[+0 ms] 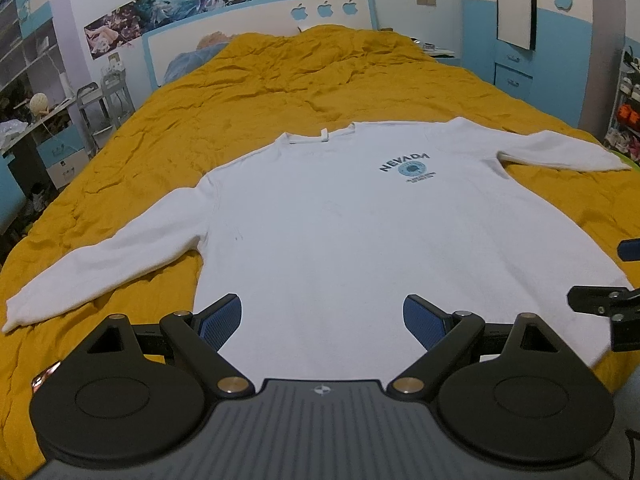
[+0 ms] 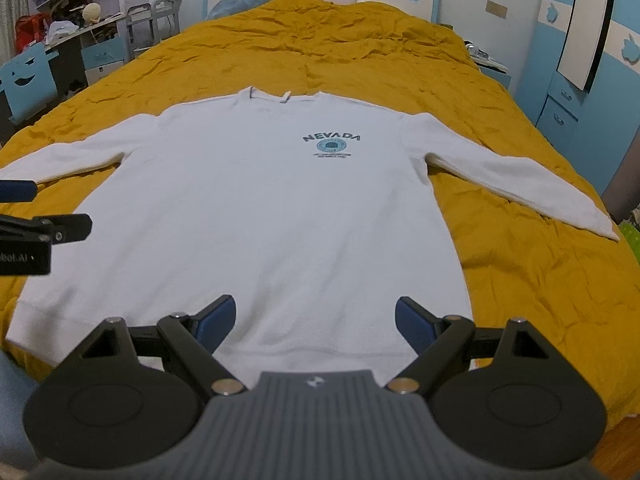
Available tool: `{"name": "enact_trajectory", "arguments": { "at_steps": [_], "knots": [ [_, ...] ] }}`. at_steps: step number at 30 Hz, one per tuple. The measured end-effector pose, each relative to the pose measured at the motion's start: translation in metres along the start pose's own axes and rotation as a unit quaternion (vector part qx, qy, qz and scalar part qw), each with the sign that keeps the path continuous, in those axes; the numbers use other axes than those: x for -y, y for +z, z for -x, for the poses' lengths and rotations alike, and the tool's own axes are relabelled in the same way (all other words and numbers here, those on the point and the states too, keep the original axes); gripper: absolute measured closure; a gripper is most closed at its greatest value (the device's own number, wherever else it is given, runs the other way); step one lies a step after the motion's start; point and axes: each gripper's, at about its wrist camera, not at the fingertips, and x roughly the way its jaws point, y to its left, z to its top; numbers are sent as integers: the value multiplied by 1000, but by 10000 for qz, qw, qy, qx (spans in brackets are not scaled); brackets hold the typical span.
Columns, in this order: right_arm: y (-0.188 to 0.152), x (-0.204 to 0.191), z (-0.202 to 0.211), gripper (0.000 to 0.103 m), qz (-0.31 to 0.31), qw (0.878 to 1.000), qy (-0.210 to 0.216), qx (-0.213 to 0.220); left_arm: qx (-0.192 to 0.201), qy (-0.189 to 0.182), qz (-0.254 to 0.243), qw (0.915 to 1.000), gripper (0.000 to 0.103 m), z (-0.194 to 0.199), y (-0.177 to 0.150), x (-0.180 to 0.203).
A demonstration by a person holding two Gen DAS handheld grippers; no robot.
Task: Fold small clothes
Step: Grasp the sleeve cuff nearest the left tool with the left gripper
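A white long-sleeved sweatshirt (image 1: pixel 340 224) (image 2: pixel 256 208) with a blue "NEVADA" print lies flat and face up on the bed, both sleeves spread out to the sides, collar at the far end. My left gripper (image 1: pixel 322 322) hovers open above the shirt's hem, left of its middle, with nothing between its blue pads. My right gripper (image 2: pixel 314 322) is open too, over the hem toward the right side. Each gripper shows at the edge of the other's view.
A wrinkled mustard-yellow bedspread (image 1: pixel 280 80) (image 2: pixel 520 280) covers the whole bed. The blue-and-white headboard (image 1: pixel 256 20) stands at the far end. A desk and shelves (image 1: pixel 32 120) are left of the bed, a blue wardrobe (image 1: pixel 540 20) on the right.
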Motion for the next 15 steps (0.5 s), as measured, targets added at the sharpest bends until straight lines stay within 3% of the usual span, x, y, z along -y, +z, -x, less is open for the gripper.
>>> {"name": "enact_trajectory", "arguments": {
  "at_steps": [6,9,15],
  "knots": [
    [22,18,-37,20,-36,9997,-4,255,25,88,334,9994,0,-37,17,-29],
    [38,28,-61,20,-80,9989,-230,391,53,217,587,9980,0,-56,25,-50],
    [72,48,-112,20,-324,9970,-565,418,118,866,1119,9899,3,-93,36,-104]
  ]
}}
